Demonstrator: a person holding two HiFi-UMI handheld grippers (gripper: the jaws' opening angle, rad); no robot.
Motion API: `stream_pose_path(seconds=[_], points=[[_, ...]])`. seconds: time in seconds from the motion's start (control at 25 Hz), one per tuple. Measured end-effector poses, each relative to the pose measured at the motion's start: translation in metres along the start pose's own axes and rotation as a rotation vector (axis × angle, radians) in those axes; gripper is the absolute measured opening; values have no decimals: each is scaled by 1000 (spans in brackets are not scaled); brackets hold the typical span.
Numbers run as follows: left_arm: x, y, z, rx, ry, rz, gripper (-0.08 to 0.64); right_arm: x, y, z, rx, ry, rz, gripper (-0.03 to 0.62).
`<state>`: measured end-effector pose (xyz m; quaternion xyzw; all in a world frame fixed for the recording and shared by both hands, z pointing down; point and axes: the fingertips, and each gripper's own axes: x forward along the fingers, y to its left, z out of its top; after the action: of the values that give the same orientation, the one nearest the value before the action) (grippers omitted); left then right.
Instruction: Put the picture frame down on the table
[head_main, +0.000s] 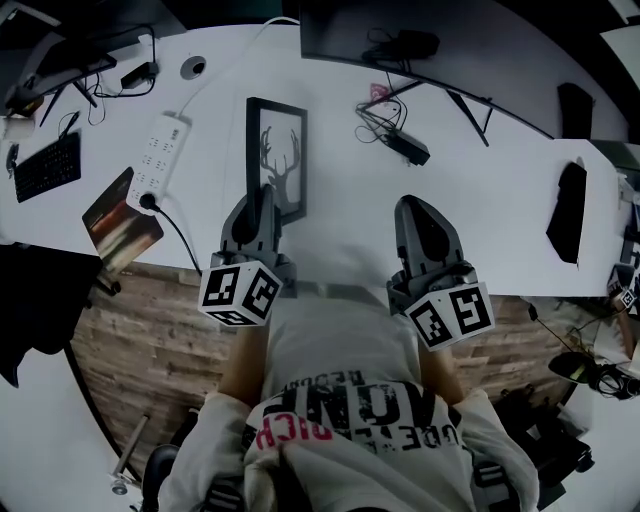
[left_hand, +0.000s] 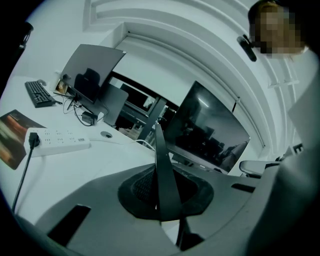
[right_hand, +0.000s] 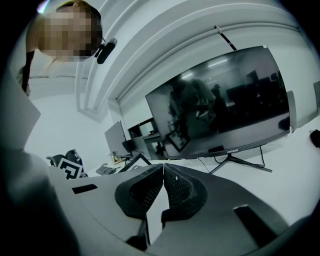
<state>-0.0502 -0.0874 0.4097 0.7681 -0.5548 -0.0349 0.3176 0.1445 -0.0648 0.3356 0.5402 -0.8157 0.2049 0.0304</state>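
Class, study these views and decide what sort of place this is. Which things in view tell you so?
Most likely an office or lab workspace. The clues are a long white desk carrying a wide monitor, a keyboard, and a power strip with a cable plugged in.

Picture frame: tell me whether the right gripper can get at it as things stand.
Probably yes. The right gripper is shut and empty, beside the left gripper, which grips the picture frame at its near edge. Only bare table lies between; its fingers would need opening first.
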Motion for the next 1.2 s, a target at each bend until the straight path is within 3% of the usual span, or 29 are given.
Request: stream_pose_path(seconds=[0.36,0.8,1.2], points=[[26,7,-29,-15,78,14,26,7,-7,-9,23,32,-9,2],[39,18,-45,-55,115,37,26,15,-11,-13,38,52,-17,2],[45,18,-62,-22,160,49,28,22,-7,-16,40,61,-7,2]])
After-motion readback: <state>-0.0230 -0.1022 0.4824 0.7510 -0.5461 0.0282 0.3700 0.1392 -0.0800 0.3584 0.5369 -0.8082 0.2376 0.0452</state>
